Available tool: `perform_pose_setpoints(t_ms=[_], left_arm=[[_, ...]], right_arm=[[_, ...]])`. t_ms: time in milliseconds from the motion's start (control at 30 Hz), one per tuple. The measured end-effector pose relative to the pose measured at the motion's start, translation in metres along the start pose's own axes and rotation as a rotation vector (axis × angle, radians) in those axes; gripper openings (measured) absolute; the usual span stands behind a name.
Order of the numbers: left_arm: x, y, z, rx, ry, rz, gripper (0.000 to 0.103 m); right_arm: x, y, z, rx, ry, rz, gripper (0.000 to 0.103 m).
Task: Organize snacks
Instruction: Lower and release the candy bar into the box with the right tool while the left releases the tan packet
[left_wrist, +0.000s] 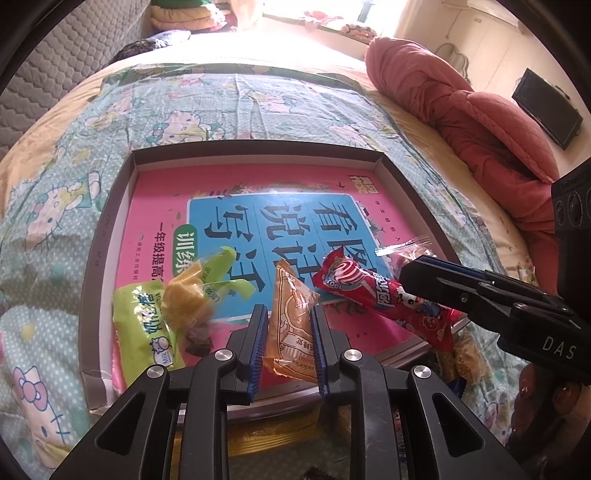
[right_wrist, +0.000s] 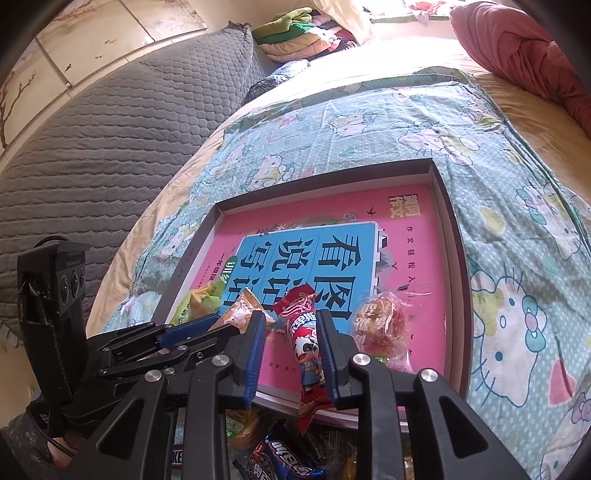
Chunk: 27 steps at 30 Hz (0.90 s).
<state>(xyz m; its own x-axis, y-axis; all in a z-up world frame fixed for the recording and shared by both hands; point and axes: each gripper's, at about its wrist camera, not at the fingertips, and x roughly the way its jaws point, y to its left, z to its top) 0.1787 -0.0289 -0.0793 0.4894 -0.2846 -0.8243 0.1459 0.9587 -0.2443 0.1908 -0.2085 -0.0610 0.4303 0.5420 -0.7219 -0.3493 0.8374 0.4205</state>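
A shallow grey box tray (left_wrist: 107, 236) lies on the bed with a pink and blue book (left_wrist: 258, 206) as its floor. My left gripper (left_wrist: 288, 310) is shut on an orange packet (left_wrist: 291, 291), held upright over the tray's near edge. A long red packet (left_wrist: 354, 284) lies slanted across the near right corner. My right gripper (right_wrist: 291, 314) stands around the red packet (right_wrist: 304, 332); its right pad touches the packet and a gap shows at the left pad. A green packet (left_wrist: 144, 317), a yellow wrapped sweet (left_wrist: 188, 299) and a clear-wrapped snack (right_wrist: 384, 325) rest in the tray.
More loose snacks (right_wrist: 288, 454) lie on the bed just in front of the tray. A cartoon-cat sheet (right_wrist: 517, 258) covers the bed. A pink quilt (left_wrist: 461, 122) is piled at the right, and a grey quilted headboard (right_wrist: 92, 147) rises at the left. A hand (left_wrist: 543, 402) holds the right gripper.
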Motion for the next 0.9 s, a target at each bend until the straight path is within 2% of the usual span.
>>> perform_pose_setpoints(t_ms=[267,467,533,600,667,900], left_arm=[[0.005,0.003,0.008,0.038,-0.021,0.068,0.024],[0.002,0.000,0.010,0.044,-0.030,0.064,0.024],[0.000,0.000,0.010,0.039,-0.034,0.055,0.027],[-0.003,-0.001,0.012,0.035,-0.037,0.048,0.037],[-0.007,-0.001,0.013,0.030,-0.040,0.047,0.041],[-0.023,-0.002,0.016,0.018,-0.057,0.037,0.049]], right_arm=[[0.000,0.001,0.000,-0.004,0.002,0.001,0.028],[0.000,0.002,0.000,-0.004,0.001,-0.001,0.028],[0.000,0.002,0.000,-0.001,0.001,0.000,0.028],[0.000,0.002,0.001,-0.002,0.000,-0.002,0.028],[0.000,0.002,0.001,-0.003,0.000,-0.007,0.034],[-0.005,0.001,0.002,-0.005,-0.014,-0.007,0.035]])
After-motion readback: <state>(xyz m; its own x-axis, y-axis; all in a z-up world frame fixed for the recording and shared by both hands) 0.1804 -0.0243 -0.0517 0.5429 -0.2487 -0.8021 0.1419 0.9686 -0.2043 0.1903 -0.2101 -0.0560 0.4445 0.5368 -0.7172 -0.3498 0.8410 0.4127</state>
